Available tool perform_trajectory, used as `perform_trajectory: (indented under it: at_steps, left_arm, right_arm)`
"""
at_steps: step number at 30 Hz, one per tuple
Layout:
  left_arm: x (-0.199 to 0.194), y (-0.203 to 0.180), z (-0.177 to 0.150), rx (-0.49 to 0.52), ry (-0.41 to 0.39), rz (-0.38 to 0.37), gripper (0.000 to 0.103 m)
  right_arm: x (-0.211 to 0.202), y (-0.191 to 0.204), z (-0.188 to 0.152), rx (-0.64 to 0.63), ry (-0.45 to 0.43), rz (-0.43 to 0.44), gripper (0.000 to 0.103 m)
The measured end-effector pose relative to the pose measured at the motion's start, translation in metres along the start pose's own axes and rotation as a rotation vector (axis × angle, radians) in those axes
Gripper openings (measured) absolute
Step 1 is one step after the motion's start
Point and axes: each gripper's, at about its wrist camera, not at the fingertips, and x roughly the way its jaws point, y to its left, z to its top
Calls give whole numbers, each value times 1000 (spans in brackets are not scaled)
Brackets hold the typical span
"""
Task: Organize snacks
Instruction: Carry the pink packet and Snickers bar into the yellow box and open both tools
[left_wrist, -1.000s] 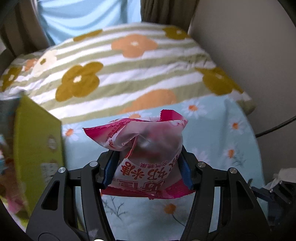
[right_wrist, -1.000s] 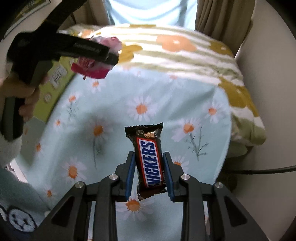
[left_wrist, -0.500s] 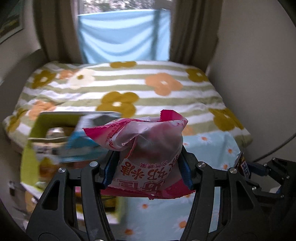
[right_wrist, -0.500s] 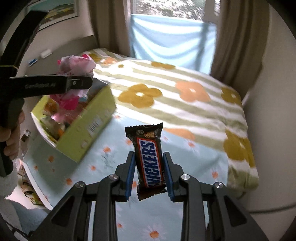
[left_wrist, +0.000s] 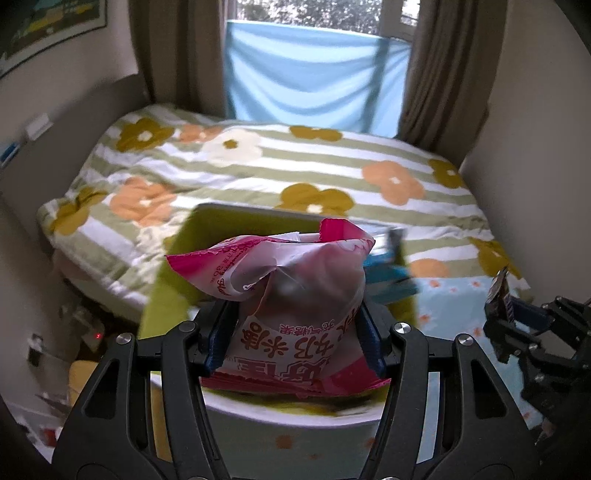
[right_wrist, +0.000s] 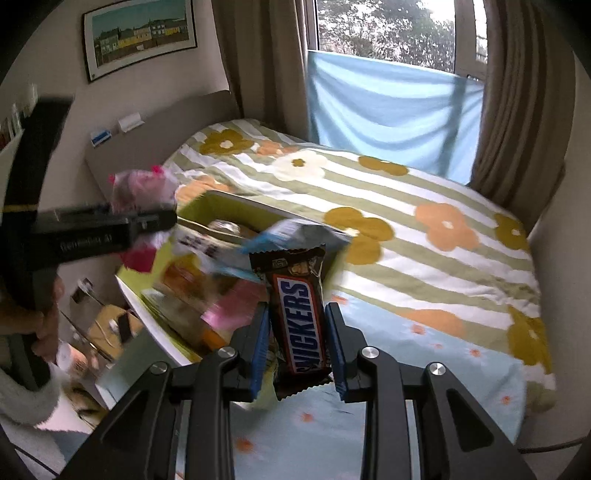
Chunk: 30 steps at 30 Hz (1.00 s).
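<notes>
My left gripper (left_wrist: 293, 332) is shut on a pink and white snack bag (left_wrist: 288, 291) and holds it upright over the near side of a yellow-green snack box (left_wrist: 170, 291). The bag also shows in the right wrist view (right_wrist: 142, 192), with the left gripper (right_wrist: 162, 221) at the box's left edge. My right gripper (right_wrist: 297, 347) is shut on a Snickers bar (right_wrist: 301, 314), held upright just right of the box (right_wrist: 207, 201). The box holds several snack packets, among them a blue and white one (right_wrist: 291, 236). The right gripper also shows at the right of the left wrist view (left_wrist: 509, 310).
The box sits on a light blue daisy-print cloth (right_wrist: 424, 373) at the foot of a bed with a striped flower quilt (right_wrist: 424, 206). A beige wall (left_wrist: 546, 140) stands at the right. A window with a blue sheet (right_wrist: 388, 114) and curtains lies beyond. Floor clutter (right_wrist: 103, 325) lies left.
Both grippers have swung left and tilted up, each still holding its snack. The snack box has come from the left edge to directly under the left gripper and beside the right one.
</notes>
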Motion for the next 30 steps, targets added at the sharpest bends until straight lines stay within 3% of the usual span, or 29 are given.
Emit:
perform_trajectory:
  at_steps: [5, 9, 11, 12, 13, 21, 30]
  left_arm:
    - [25, 53, -5, -11, 61, -10, 55]
    - [45, 78, -14, 1, 111, -64, 58]
    - [52, 84, -17, 10, 135, -94, 71]
    - [54, 84, -18, 14, 140, -100, 93]
    - [56, 85, -18, 24, 143, -107, 102]
    - [50, 92, -40, 114, 140, -68, 103]
    - [27, 98, -51, 109, 110, -40, 103]
  right_arm:
    - [26, 36, 10, 32, 19, 1, 27]
    - [42, 56, 11, 73, 43, -11, 27]
    - [46, 62, 11, 91, 56, -16, 27]
    - [48, 65, 10, 99, 63, -21, 27]
    - [48, 68, 9, 104, 68, -24, 27]
    - [59, 72, -4, 129, 126, -30, 27]
    - [76, 78, -1, 150, 128, 9, 27]
